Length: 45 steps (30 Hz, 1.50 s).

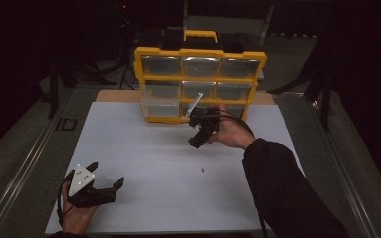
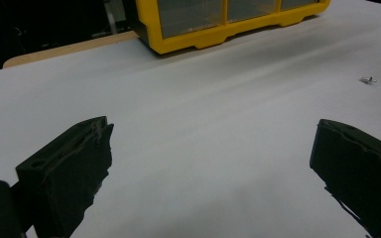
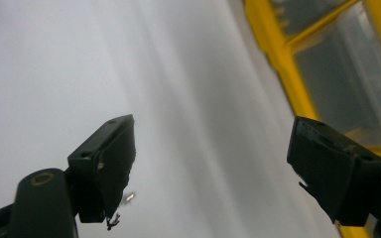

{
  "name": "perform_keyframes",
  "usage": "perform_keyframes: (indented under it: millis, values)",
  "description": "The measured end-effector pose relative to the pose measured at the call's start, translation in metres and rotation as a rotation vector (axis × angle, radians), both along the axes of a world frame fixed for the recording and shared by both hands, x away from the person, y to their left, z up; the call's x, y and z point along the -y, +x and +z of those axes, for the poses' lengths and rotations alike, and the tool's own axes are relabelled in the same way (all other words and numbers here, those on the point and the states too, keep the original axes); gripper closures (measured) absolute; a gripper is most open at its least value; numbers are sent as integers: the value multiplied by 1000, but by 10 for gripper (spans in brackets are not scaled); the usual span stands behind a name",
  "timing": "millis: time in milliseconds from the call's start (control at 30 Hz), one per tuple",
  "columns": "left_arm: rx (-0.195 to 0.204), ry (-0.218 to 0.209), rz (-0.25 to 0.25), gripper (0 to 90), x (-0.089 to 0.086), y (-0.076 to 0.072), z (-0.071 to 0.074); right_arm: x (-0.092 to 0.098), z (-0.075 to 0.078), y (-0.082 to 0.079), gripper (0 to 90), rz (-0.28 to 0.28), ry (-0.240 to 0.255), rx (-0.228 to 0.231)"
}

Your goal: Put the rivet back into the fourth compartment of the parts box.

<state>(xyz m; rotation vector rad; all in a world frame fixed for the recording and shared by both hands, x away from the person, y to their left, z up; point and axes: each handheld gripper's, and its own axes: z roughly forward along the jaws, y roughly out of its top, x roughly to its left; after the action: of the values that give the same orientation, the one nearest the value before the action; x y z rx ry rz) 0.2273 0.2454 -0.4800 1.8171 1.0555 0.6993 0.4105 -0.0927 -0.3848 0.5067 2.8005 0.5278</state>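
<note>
The right tongs (image 1: 197, 138) hang above the white table (image 1: 154, 163) at about 1 o'clock from its middle, just in front of the yellow drawer organizer (image 1: 200, 82). Their jaws stand wide apart and released; in the right gripper view nothing lies between them, and a small dark speck clings at the tip of the jaw on the left. The picture there is blurred, with the organizer's yellow frame and clear drawers close at 2 o'clock.

The left tongs (image 1: 106, 181) rest low at 7 o'clock of the table, near its front edge, held in the left hand (image 1: 77, 213). Their jaws are also spread wide and grip nothing; in the left gripper view bare table shows between them.

A tiny metal piece (image 1: 203, 169) lies alone on the sheet, at about 4 o'clock from the table's middle, well apart from both tongs and below the right ones. In the left gripper view it sits at 2 o'clock (image 2: 367, 79).

The organizer stands upright at 12 o'clock, on the table's far edge, 1 bottom drawer (image 1: 159, 107) at its left pulled out a little. Between organizer and front edge the sheet is open on all sides.
</note>
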Motion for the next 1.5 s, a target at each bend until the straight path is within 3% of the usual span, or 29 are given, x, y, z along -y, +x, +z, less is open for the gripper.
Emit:
perform_keyframes:
  millis: [367, 1100, 1400, 1500]
  values:
    - [0, -1, 1, 32, 0, 0, 0, 5, -36, -8, 189, 23, -54, -71]
    - [2, 0, 2, 32, 0, 0, 0, 13, -89, -20, 236, 28, -125, -188]
    - [1, 1, 2, 32, 0, 0, 0, 13, -100, -21, 308, 33, -144, -220]
    - [2, 0, 2, 32, 0, 0, 0, 13, -106, -20, 394, 35, -153, -248]
